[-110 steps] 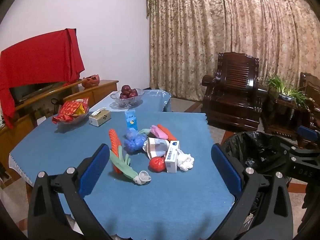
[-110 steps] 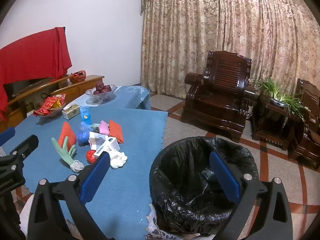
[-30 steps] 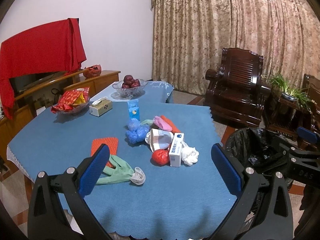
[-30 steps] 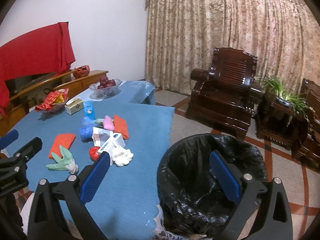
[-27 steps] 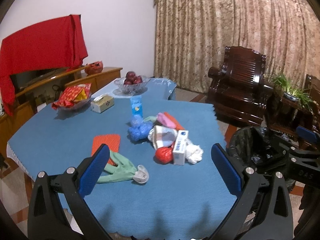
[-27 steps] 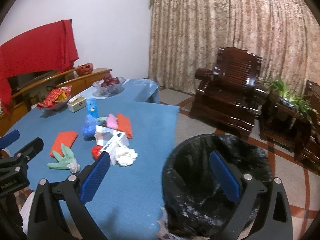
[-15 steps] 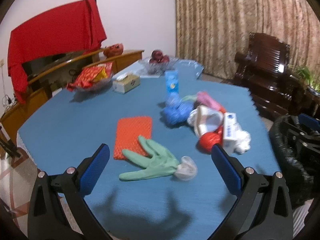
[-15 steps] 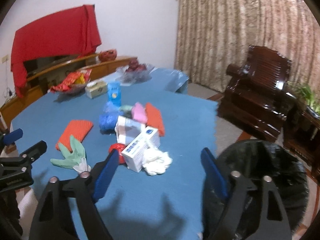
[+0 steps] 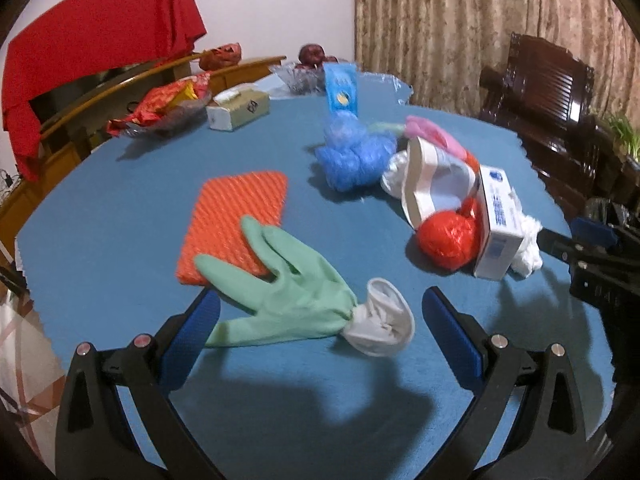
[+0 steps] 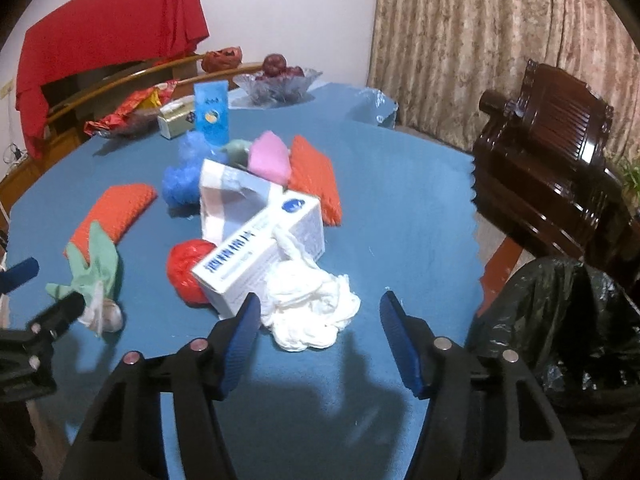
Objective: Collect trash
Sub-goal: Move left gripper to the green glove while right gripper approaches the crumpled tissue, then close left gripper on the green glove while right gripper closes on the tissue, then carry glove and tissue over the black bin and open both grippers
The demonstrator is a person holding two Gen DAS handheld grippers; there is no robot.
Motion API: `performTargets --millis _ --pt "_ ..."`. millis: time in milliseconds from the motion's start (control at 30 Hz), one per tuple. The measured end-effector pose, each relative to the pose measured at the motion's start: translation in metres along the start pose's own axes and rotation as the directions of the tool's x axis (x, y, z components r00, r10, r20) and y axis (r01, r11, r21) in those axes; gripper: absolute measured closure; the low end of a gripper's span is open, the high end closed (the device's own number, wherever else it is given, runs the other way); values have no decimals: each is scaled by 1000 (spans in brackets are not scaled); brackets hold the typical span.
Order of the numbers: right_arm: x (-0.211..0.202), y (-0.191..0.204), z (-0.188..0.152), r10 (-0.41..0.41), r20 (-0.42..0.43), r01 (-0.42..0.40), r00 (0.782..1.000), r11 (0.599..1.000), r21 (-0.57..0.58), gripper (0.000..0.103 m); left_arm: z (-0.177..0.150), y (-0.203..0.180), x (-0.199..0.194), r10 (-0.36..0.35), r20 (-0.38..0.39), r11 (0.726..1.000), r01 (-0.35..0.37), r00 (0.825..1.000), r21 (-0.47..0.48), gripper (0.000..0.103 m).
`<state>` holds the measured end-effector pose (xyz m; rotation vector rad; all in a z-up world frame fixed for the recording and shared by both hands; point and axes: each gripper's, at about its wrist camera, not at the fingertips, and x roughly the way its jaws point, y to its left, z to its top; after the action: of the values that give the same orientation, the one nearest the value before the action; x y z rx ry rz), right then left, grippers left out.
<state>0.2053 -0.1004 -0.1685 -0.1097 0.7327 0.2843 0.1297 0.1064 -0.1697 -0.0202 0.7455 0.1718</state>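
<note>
Beside the wide right gripper, the Chinese-lettered white box; left gripper wide too.

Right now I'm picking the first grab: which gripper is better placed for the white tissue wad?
Right gripper: open, its fingers bracket the white tissue wad, with the bin beside it. Left gripper faces the green glove.

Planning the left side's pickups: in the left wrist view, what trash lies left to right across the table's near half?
Orange mesh pad → green glove → red crumpled ball → white box → white tissue wad.
</note>
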Motion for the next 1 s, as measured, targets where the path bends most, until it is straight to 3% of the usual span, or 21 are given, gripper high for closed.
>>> performTargets --millis 300,467,533,567,600,767,800,1000 --pt "29 3 1 24 -42 -25 999 999 -20 42 -10 -5 31 6 -68 1000 -6 998 2 5" --pt "34 4 -2 38 -50 -39 998 999 -11 53 -16 -9 44 -9 -107 1000 10 994 2 6" --pt "33 3 -2 45 -44 -45 998 999 -13 59 -18 -10 46 -4 -114 1000 5 993 7 15" --pt "32 2 -1 59 -39 -59 997 998 -11 68 -17 -9 46 -6 -113 1000 6 994 4 19" --pt "31 2 -1 73 -38 -74 997 997 -7 72 -17 -8 45 -11 -108 1000 10 994 -5 27" --pt "25 6 2 77 -18 -78 997 997 -16 85 -16 -7 44 -36 -102 999 35 994 -12 42" --pt "23 6 3 79 -8 -79 997 997 -13 98 -15 -7 43 -37 -101 999 36 994 -12 46" --pt "9 -4 4 87 17 -88 996 996 33 99 -12 0 36 -82 -79 995 77 994 -67 66"
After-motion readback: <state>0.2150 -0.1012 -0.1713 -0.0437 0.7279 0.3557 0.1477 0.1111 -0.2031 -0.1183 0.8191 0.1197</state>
